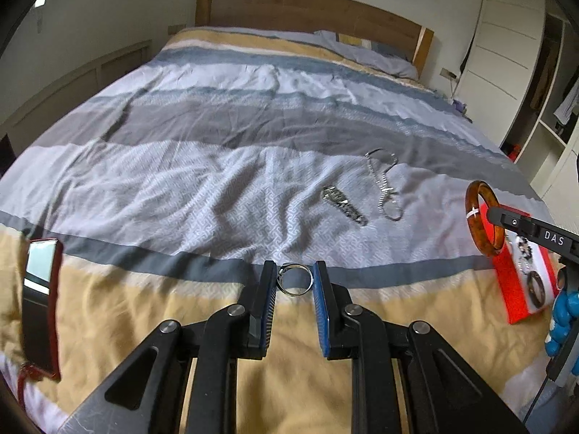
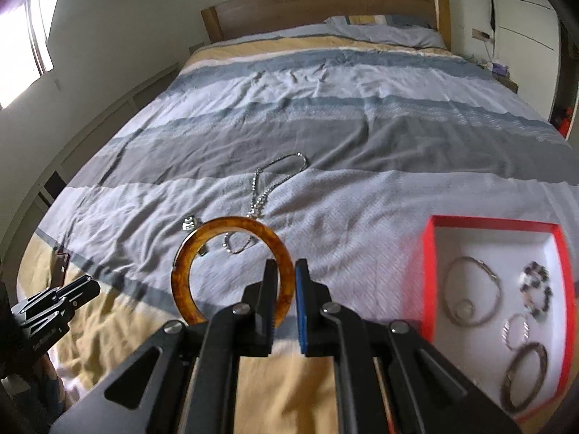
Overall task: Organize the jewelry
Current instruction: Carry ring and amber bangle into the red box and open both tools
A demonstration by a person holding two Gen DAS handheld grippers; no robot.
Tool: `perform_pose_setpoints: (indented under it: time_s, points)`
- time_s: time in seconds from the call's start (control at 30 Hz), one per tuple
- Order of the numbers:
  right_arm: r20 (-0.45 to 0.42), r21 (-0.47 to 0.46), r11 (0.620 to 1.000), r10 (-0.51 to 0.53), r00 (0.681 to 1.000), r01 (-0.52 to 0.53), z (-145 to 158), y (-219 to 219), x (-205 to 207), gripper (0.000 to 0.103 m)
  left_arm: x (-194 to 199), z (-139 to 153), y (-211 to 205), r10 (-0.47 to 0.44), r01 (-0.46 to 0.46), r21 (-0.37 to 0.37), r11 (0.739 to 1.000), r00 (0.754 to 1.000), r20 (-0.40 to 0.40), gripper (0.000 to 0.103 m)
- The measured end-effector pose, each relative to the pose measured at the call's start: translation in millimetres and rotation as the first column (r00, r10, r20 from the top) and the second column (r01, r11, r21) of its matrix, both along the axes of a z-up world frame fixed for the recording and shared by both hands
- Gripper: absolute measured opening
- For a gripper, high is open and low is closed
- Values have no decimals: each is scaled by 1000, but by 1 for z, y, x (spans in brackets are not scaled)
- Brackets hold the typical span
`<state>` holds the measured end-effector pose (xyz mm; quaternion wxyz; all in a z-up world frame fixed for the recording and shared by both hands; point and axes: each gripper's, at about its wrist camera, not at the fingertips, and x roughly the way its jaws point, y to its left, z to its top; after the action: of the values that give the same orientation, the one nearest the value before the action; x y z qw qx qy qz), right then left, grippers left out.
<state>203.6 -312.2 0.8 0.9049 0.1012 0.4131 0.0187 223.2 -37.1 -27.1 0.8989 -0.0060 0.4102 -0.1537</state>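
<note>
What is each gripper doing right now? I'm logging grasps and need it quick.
Left gripper: closed on a silver ring.
Right gripper: closed on the amber bangle.

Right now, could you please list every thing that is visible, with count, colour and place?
ring: 1, silver, between left gripper's pads
bangle: 1, amber, held by right gripper
chain necklace: 1, silver, on bed, centre
small silver piece: 1, on bed beside necklace
box: 1, red with white inside, on bed at right, holding several bracelets
phone: 1, red case, bed's left edge
bed: 1, striped blue, grey, yellow cover
headboard: 1, brown wood
left gripper: 1, black
right gripper: 1, black
</note>
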Motion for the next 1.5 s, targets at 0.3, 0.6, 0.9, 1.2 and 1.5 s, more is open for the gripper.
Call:
perform_pose_setpoints:
  time_s: [0.3,0.6,0.9,1.2,1.5]
  points:
    - [52,-11,999,-47,998,48,37,-22,-62,9,-43,36,-24,-52,53,-19,998,998,45,20]
    - [72,-28,989,-140,987,143,50,-87,-112,9,-68,63,-97,-172,175,-37,984,982,76,20]
    - [16,-69,970,-231,973,231,24,-164,-132,9,-74,55,-201,-338,340,-42,940,940,43,20]
    - [-67,-147,970,-203,977,191,-19,-202,-122,9,-77,18,-301,-464,463,-19,886,885,-33,20]
    - [-113,-183,976,-139,984,117,-43,-215,-107,9,-57,-21,-347,-453,458,39,888,886,-102,20]
